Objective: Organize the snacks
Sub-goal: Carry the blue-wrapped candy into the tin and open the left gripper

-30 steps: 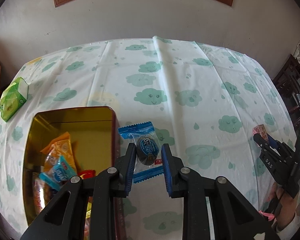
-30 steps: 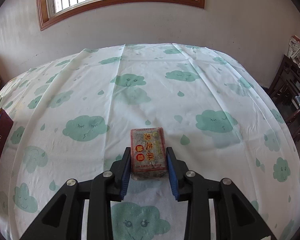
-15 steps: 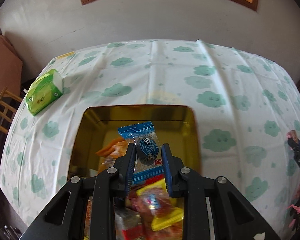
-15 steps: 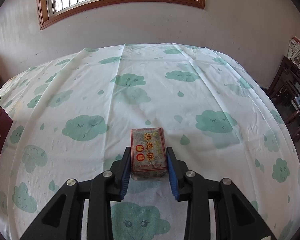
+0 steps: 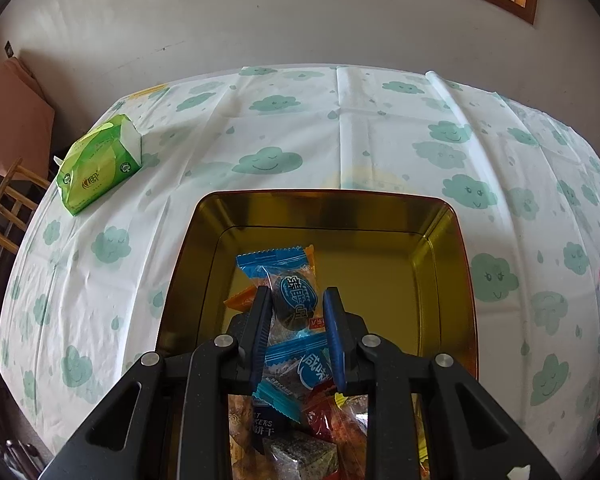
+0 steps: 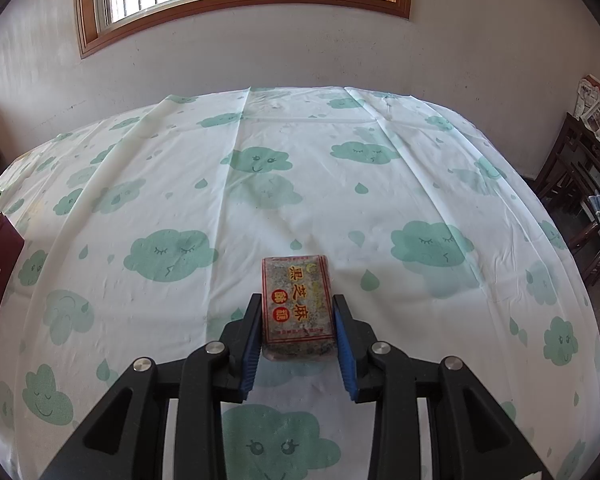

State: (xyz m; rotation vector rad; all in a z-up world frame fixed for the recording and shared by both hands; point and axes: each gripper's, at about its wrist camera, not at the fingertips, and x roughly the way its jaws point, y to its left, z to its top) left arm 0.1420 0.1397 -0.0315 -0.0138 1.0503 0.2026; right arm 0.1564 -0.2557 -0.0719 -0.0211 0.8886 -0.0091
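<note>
Left gripper (image 5: 296, 310) clamps a blue-wrapped dark round snack (image 5: 290, 300), held over the open gold-lined rectangular metal tin (image 5: 444, 248) (other wrapped snacks piled beneath its fingers). Right gripper (image 6: 296, 322) clamps a clear-wrapped grey sesame brick with red-yellow label (image 6: 298, 306) above the cloud-print white tablecloth (image 6: 300, 184); tin's maroon wall far left.
</note>
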